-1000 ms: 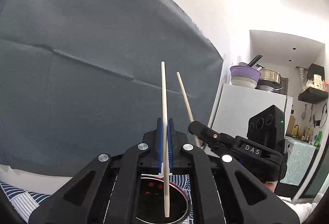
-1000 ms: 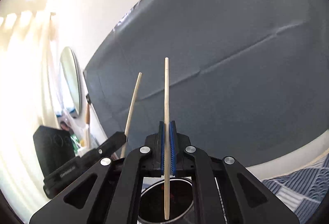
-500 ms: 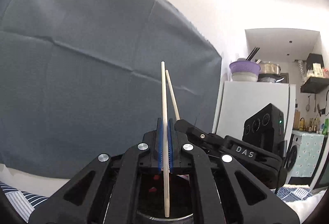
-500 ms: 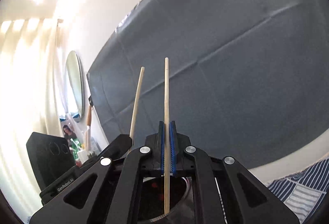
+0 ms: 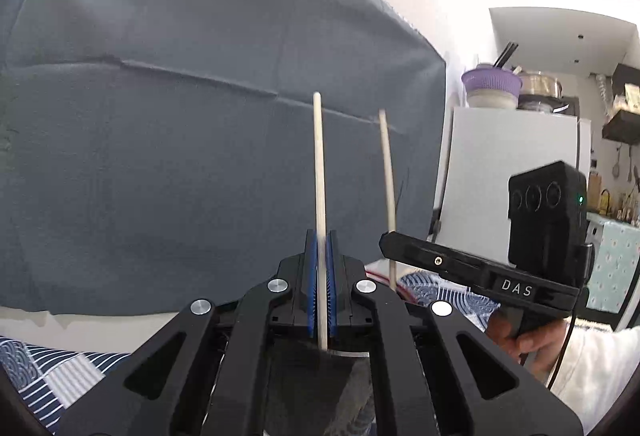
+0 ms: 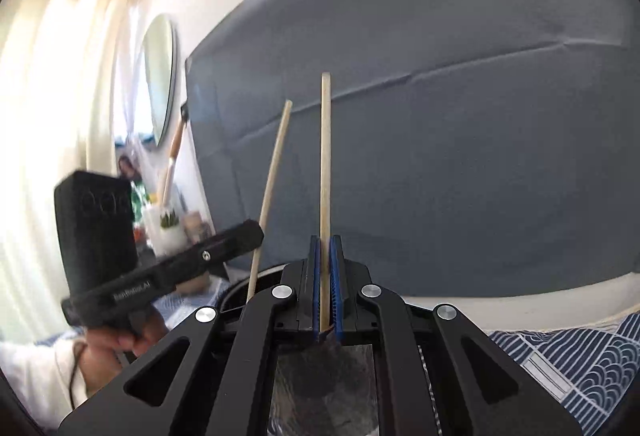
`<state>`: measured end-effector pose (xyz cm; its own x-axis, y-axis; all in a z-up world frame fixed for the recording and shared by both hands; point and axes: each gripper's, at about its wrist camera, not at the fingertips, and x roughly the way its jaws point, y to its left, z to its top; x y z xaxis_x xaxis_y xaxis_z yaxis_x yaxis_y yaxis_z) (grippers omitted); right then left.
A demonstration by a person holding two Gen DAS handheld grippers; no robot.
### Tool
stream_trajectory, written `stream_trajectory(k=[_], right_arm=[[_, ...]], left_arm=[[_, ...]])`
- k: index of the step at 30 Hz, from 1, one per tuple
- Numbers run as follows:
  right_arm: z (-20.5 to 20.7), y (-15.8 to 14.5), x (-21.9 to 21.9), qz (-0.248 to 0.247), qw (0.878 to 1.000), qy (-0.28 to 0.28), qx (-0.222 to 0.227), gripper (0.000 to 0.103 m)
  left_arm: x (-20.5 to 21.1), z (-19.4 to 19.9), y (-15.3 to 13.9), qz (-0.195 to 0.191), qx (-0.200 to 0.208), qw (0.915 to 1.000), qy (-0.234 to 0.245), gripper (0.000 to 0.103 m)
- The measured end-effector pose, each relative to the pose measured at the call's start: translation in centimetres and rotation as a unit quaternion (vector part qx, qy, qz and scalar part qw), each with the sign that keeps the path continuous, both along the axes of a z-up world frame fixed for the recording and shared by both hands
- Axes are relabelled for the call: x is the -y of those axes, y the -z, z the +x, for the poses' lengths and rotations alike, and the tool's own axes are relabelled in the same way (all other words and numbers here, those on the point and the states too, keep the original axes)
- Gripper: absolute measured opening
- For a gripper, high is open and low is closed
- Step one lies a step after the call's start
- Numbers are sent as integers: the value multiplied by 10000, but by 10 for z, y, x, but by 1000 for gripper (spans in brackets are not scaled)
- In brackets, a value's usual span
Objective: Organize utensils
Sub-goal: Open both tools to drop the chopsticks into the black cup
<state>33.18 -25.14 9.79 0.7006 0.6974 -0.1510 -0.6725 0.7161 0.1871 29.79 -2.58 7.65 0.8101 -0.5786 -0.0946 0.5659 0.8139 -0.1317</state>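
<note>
Each tool grips one chopstick upright between its blue pads: the left tool (image 5: 320, 268) holds the left chopstick (image 5: 319, 172), the right tool (image 6: 326, 276) the right chopstick (image 6: 325, 156). Two chopsticks in all. Their lower ends vanish behind the tool bodies, above a dark container (image 6: 324, 376) that is hard to make out. Both tools point roughly level, side by side, a hand (image 5: 520, 336) on the right one.

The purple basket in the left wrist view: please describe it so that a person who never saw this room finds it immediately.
Start at the big grey cloth on the wall and go right to the white fridge. The purple basket stands on top of it, at the left end, upon a white bowl. Its neighbour is a metal pot; only the basket is purple and slotted.
</note>
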Motion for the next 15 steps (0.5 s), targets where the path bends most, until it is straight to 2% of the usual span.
stream_trajectory(k=[5, 6, 7, 8, 10, 11, 13, 15], right_arm=[[-10, 1, -2, -143, 9999, 22, -84, 10], [-13, 1, -1, -182, 9998, 59, -85, 18], [-15, 1, 1, -197, 9997, 92, -79, 32], [-18, -1, 1, -207, 9997, 120, -66, 39], [-24, -5, 4, -263, 9995, 183, 5, 54], [-26, -7, 6, -288, 9993, 232, 5, 60], [-31, -12, 11, -309, 9989, 337, -44, 86], [-37, -13, 16, -307, 9989, 335, -72, 88]], left_arm=[[-5, -14, -1, 133, -77, 9999, -61, 6], [-6, -18, -3, 193, -88, 9997, -89, 9], [-6, -21, -4, 270, -111, 9995, -86, 14], [-6, -24, -6, 352, -104, 9992, -141, 19], [-10, -29, -8, 429, -144, 9987, -231, 43], [-13, -32, -9, 454, -216, 9984, -267, 48], [-16, -39, -10, 541, -297, 9974, -361, 65], [-19, -45, -11, 600, -363, 9963, -493, 79]])
